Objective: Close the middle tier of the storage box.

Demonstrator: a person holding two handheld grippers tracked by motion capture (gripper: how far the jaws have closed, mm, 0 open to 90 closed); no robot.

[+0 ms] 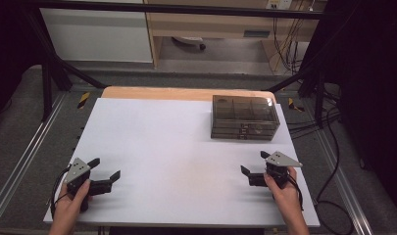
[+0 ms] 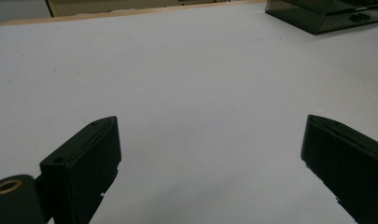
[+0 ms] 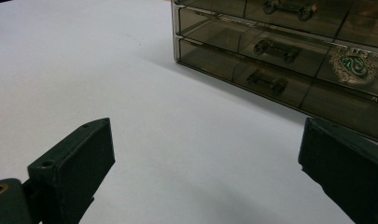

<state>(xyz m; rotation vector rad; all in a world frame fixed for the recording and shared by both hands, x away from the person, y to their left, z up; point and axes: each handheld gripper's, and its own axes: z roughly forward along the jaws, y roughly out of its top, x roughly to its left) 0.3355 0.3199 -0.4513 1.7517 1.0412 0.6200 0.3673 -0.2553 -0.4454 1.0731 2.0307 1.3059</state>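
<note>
drawer box [image 1: 244, 117]: upper right of frame, long axis left-right, drawer fronts face the person
left gripper [image 1: 107, 172]: jaws spread, empty
right gripper [image 1: 253, 165]: jaws spread, empty

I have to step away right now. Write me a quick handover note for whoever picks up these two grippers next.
Left gripper: open, holding nothing, low over the white table at its near left.
Right gripper: open, holding nothing, at the near right, pointed toward the drawer box.
Smoked clear drawer box: stands at the far right of the table, drawers facing the person; the drawers look shut, with small handles in front.
Done: nothing visibly handled so far.
Left: probably the whole job on the box; the right gripper is nearest, so likely it goes in first for a handle.
</note>
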